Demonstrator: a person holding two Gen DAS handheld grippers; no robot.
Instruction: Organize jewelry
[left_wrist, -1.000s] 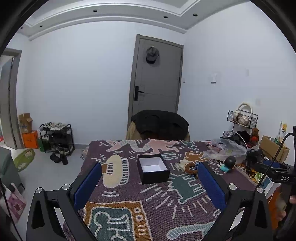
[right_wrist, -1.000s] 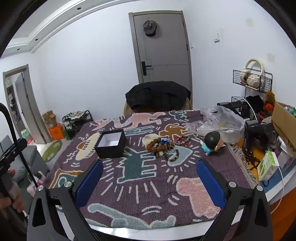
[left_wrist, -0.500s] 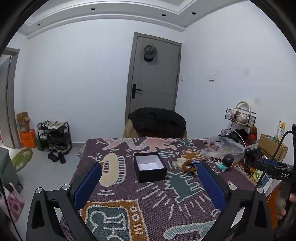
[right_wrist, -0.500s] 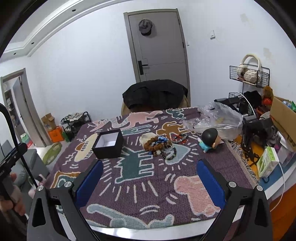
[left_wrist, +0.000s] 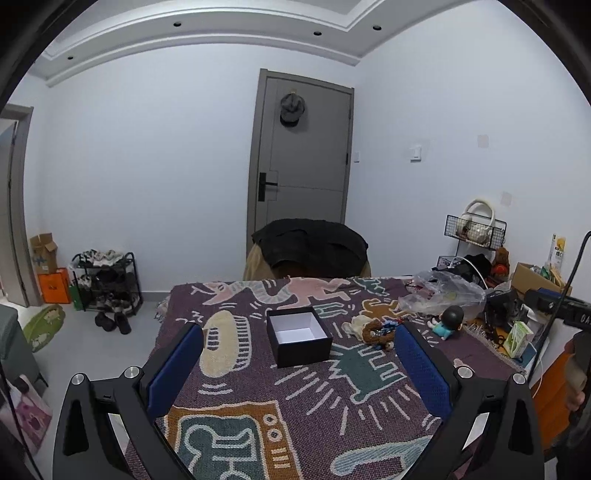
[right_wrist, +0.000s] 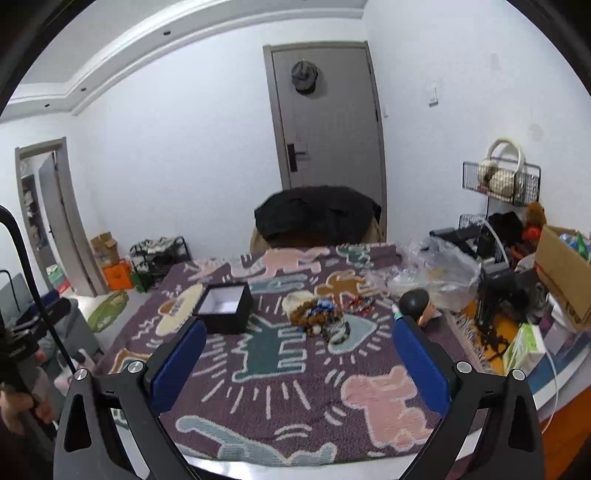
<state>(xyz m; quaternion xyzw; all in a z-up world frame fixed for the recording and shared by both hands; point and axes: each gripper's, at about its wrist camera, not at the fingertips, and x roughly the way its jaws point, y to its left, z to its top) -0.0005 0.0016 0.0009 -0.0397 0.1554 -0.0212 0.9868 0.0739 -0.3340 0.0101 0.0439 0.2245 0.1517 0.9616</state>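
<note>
Both tongs lower, nearer box (left_wrist: 299, 336)

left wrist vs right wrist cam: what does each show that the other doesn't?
Left wrist only: the right claw's handle at the frame's right edge, and a yellow packet by the wall.

Right wrist only: the table's white front edge, and an open side doorway.

Both: black box, open and empty, the bead pile beside it, the patterned cloth, the doll, the grey door.
</note>
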